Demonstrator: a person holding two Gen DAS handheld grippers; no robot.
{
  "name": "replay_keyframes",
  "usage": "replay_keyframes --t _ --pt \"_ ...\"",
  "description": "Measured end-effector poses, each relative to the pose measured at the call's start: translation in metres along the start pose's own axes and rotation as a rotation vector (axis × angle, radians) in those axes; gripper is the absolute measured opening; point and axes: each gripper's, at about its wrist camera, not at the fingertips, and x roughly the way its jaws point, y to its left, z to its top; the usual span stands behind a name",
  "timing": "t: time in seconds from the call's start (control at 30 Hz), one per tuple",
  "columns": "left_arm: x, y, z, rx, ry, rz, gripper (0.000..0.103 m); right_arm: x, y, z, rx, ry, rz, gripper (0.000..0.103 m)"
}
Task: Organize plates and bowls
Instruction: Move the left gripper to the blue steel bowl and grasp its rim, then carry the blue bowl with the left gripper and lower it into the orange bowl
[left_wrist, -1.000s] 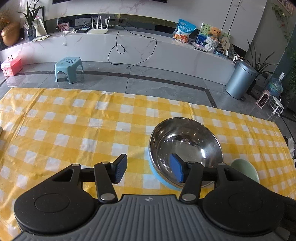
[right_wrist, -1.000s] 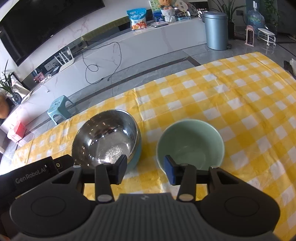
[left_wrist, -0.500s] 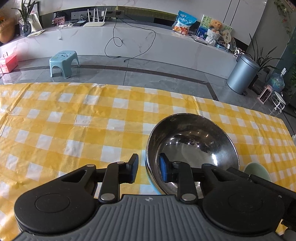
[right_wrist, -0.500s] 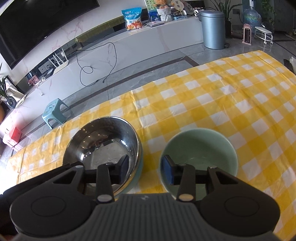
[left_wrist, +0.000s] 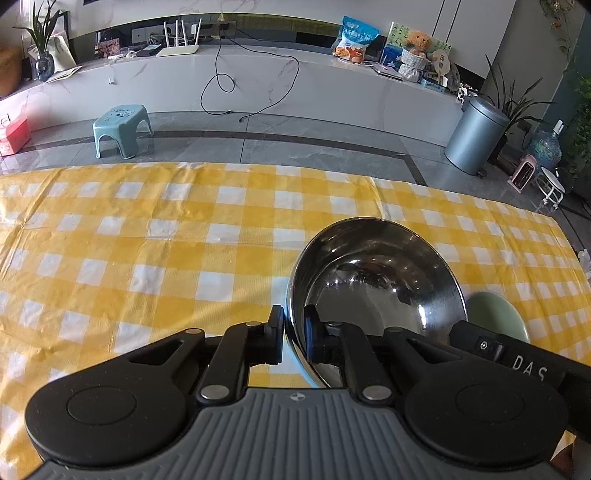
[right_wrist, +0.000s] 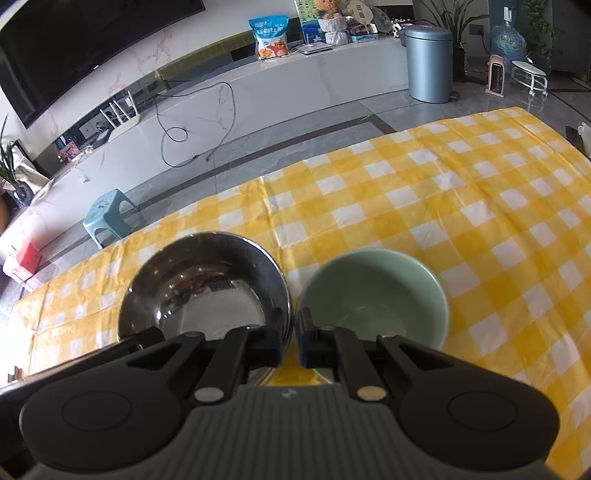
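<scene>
A shiny steel bowl (left_wrist: 376, 280) stands on the yellow checked tablecloth (left_wrist: 147, 258). My left gripper (left_wrist: 294, 332) has its jaws closing on the bowl's near left rim. One pad is outside the wall and one inside, and both press on it. Just right of it stands a pale green bowl (right_wrist: 373, 299), touching or almost touching the steel bowl (right_wrist: 207, 291). My right gripper (right_wrist: 290, 332) is closing on the green bowl's left rim, with its blue pad inside the bowl. In the left wrist view the green bowl (left_wrist: 495, 314) is half hidden behind the right gripper's body.
The tablecloth stretches bare to the left and far side of the bowls, and its far edge drops to a grey tiled floor. Beyond stand a teal stool (left_wrist: 122, 129), a grey bin (left_wrist: 476, 136) and a long white bench with clutter.
Both grippers went from wide open to shut. The left closed around the steel bowl's rim, the right around the green bowl's rim, and both bowls now look slightly nearer.
</scene>
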Motion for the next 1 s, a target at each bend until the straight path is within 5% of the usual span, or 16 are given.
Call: replay_keyframes --t 0.43,1.0 --pt "-0.035 0.030 -0.027 -0.109 0.053 -0.026 0.012 -0.029 0.000 -0.028 0.000 0.063 0.073 0.001" --pt "-0.135 0.037 -0.078 -0.205 -0.058 -0.064 0.013 -0.137 -0.015 -0.081 0.025 -0.009 0.155 0.002"
